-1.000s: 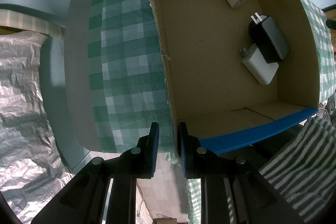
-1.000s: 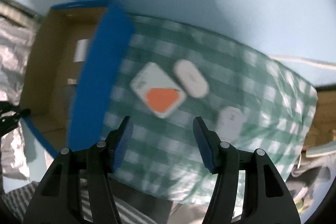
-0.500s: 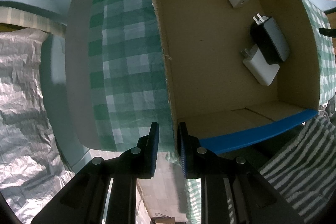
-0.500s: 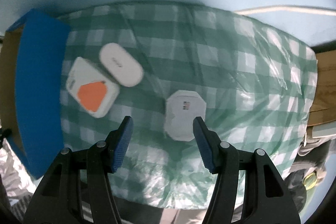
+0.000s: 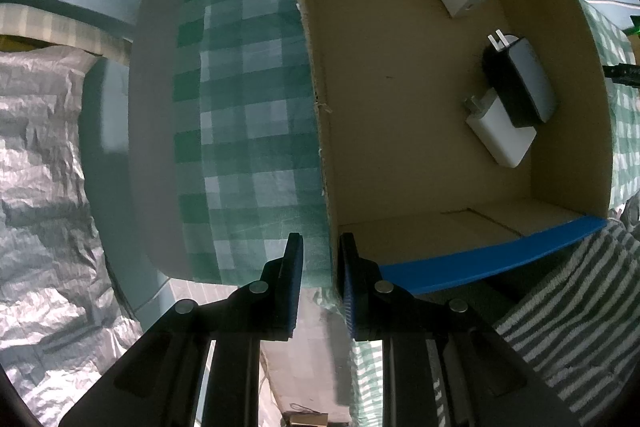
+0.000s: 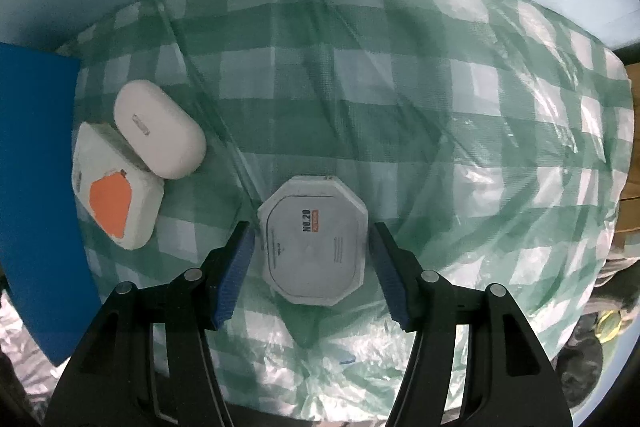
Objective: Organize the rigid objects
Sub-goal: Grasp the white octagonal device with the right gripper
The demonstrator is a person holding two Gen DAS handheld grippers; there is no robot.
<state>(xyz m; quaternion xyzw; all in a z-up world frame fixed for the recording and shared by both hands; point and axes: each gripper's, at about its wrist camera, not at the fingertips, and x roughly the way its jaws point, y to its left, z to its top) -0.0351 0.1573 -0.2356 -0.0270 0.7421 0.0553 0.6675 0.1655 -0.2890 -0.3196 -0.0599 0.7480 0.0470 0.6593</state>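
straddling octagonal box [image 6: 314,241], label sideways, seemingly flat

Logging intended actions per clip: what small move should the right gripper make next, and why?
Probably close the right gripper on the white octagonal box: its open blue pads already flank the box, not touching. The left gripper pinches the cardboard box wall, seemingly steadying it.

Black plastic on both, left gripper [image 5: 319,283] and right gripper [image 6: 312,269]. Ribbed blue pads [image 6: 236,275], silver screws.
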